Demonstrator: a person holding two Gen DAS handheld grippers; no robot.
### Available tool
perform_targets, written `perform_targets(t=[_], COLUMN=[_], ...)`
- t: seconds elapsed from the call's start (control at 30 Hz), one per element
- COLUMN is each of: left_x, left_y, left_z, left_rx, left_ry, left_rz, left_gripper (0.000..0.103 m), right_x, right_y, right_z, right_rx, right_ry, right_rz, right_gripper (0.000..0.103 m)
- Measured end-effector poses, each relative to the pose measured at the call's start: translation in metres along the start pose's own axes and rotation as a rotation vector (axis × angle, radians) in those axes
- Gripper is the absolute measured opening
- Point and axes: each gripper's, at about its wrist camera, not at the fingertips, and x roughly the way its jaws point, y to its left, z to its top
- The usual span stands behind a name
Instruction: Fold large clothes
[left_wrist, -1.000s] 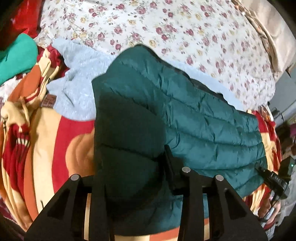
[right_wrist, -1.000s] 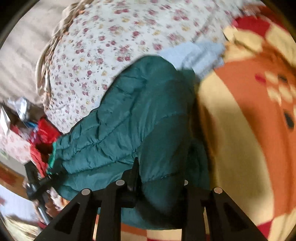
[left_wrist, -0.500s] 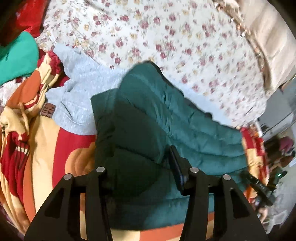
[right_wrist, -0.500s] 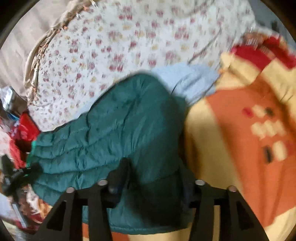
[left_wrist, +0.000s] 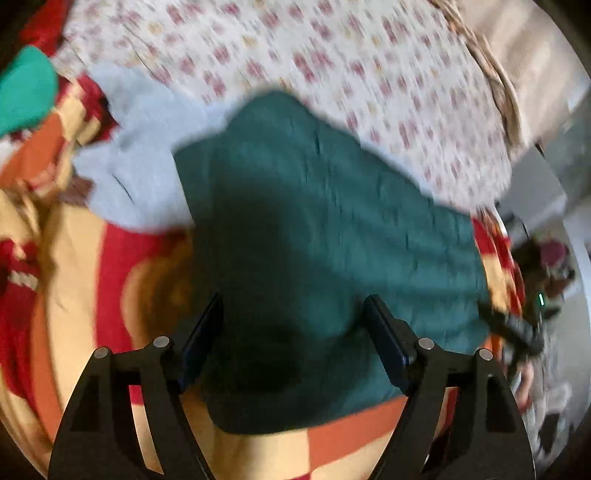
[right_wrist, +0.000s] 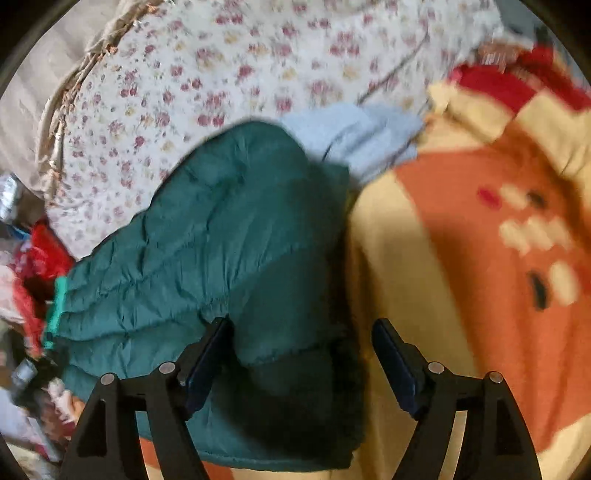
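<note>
Item: green quilted jacket (left_wrist: 332, 229), folded, lying on the orange-and-red blanket (left_wrist: 74, 258) of the bed.
Left tongs (left_wrist: 293, 325) and right tongs (right_wrist: 301, 350): spread wide, gripping nothing.
Handling advice: lift straight away, so no finger drags the fold open.

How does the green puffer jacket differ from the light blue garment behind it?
The green puffer jacket is dark, quilted and puffy; the light blue garment is pale, with no stitching visible. The jacket lies on top in full view, while the blue one is partly hidden beneath it. Both rest on the patterned blanket.
</note>
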Motion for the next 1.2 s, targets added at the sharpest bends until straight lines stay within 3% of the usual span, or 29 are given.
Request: perform_targets(t=[0.07, 0.17, 0.2, 0.23, 0.27, 0.3, 0.37, 0.43, 0.5, 0.57, 0.6, 0.67, 0.8, 0.97, 1.07, 1.2], left_x=[0.012, 0.030, 0.034, 0.039, 0.043, 0.044, 0.042, 0.031, 0.030, 0.033, 0.032, 0.027, 0.010, -0.005, -0.026, -0.062], left_y=[0.006, 0.000, -0.005, -0.011, -0.017, -0.018, -0.019, -0.029, -0.038, -0.041, -0.040, -0.041, -0.040, -0.027, -0.017, -0.017], left_z=[-0.012, -0.013, -0.011, -0.009, -0.005, -0.002, 0.005, 0.008, 0.008, 0.008, 0.006, 0.002, -0.001, 0.006, 0.010, 0.010], left_rx=[-0.005, -0.014, -0.007, 0.002, 0.010, -0.001, -0.071, -0.069, -0.030, -0.026, -0.027, -0.023, -0.006, -0.075, -0.115, -0.107], left_ry=[0.018, 0.005, 0.001, 0.002, 0.016, 0.026, 0.060, 0.037, 0.033, 0.022, 0.012, -0.007, -0.044, -0.063, -0.121, -0.216], left_rz=[-0.062, -0.064, -0.049, -0.027, -0.012, -0.018, -0.112, -0.116, -0.069, 0.001, 0.029, 0.061, 0.106, 0.081, 0.079, 0.179], left_gripper=[0.083, 0.100, 0.101, 0.101, 0.092, 0.066, 0.030, 0.030, 0.035, 0.048, 0.053, 0.053, 0.056, 0.056, 0.056, 0.056], right_x=[0.015, 0.020, 0.021, 0.022, 0.024, 0.024, 0.012, 0.002, 0.003, 0.009, 0.010, 0.003, -0.022, -0.060, -0.072, -0.081], right_y=[-0.015, -0.017, -0.016, -0.014, -0.014, -0.016, -0.016, -0.017, -0.016, -0.014, -0.013, -0.011, -0.003, 0.006, 0.013, 0.026], right_z=[-0.002, -0.002, -0.001, 0.000, 0.001, 0.003, 0.007, 0.007, 0.006, 0.005, 0.004, 0.002, 0.005, 0.002, -0.009, -0.032], right_rx=[0.062, 0.068, 0.069, 0.076, 0.099, 0.138, 0.141, 0.145, 0.132, 0.123, 0.129, 0.141, 0.102, 0.049, 0.006, -0.039], right_ry=[0.049, 0.017, 0.017, 0.021, 0.050, 0.061, 0.046, 0.010, -0.016, -0.016, -0.022, -0.049, -0.132, -0.222, -0.237, -0.253], right_rz=[0.110, 0.166, 0.169, 0.190, 0.236, 0.263, 0.304, 0.312, 0.248, 0.176, 0.158, 0.141, 0.055, -0.026, -0.065, -0.103], right_gripper=[0.092, 0.098, 0.098, 0.084, 0.059, 0.056, 0.042, 0.041, 0.043, 0.061, 0.064, 0.066, 0.067, 0.069, 0.069, 0.069])
